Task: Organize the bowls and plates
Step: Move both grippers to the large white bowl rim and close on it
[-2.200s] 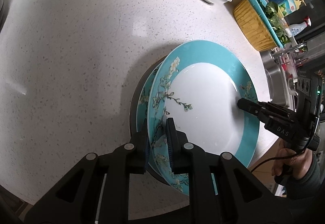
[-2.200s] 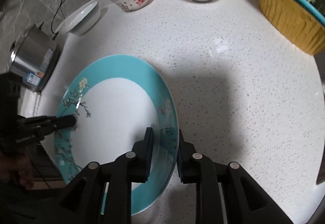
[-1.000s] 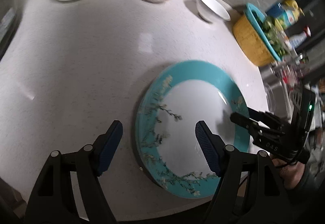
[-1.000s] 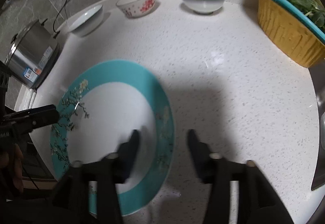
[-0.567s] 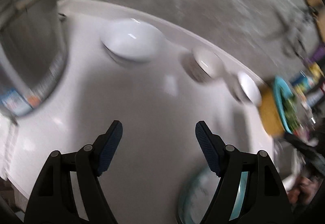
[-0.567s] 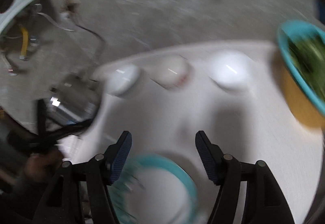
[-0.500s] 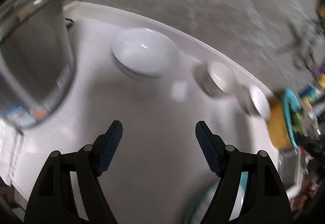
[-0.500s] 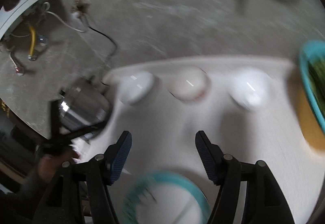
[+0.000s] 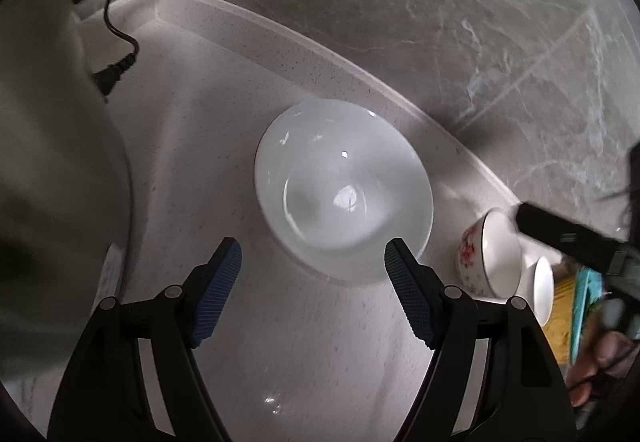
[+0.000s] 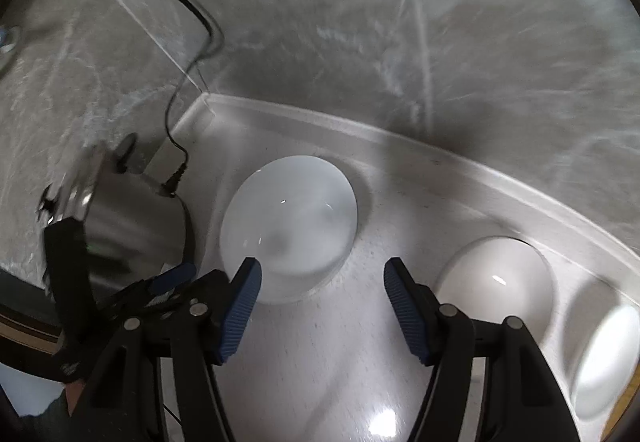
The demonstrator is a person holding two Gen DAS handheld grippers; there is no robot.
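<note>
1. The wide white bowl [image 9: 344, 189] sits upright, mouth up, on the pale counter [image 9: 192, 145] near the back ledge (round, so no long axis).
2. The left gripper [image 9: 312, 266] hangs spread and empty before it.
3. The right gripper [image 10: 322, 282] is likewise released, holding nothing.
</note>
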